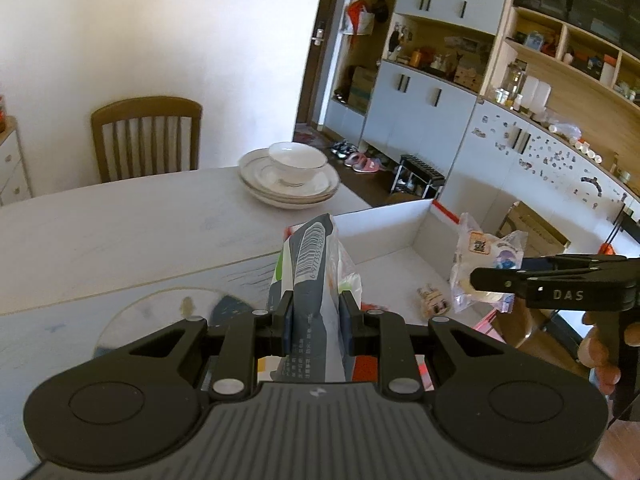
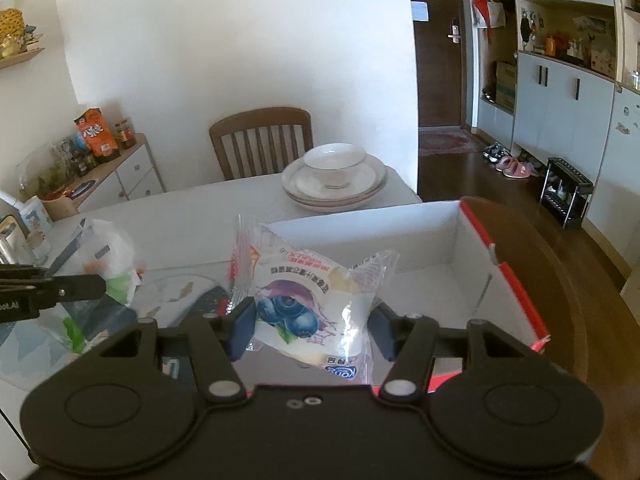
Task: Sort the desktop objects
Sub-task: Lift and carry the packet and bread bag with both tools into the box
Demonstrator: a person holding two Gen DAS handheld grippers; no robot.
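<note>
My left gripper (image 1: pixel 314 314) is shut on a grey and white snack bag with a barcode (image 1: pixel 314 268), held upright above the near edge of a white cardboard box (image 1: pixel 384 220). My right gripper (image 2: pixel 312 326) is shut on a clear blueberry bread packet (image 2: pixel 308 300), held over the same box (image 2: pixel 400 232). In the left wrist view the right gripper (image 1: pixel 486 280) and its packet (image 1: pixel 486 256) hang over the box's right side. In the right wrist view the left gripper (image 2: pixel 102 286) and its bag (image 2: pixel 106 258) show at the left. A small wrapped item (image 1: pixel 430 300) lies on the box floor.
A bowl (image 1: pixel 294 164) on stacked plates (image 1: pixel 288 186) stands at the table's far side, behind the box. A wooden chair (image 1: pixel 146 138) is beyond the table. A round patterned mat (image 1: pixel 168 308) lies on the table. A side cabinet with jars and cartons (image 2: pixel 96 148) is at the left.
</note>
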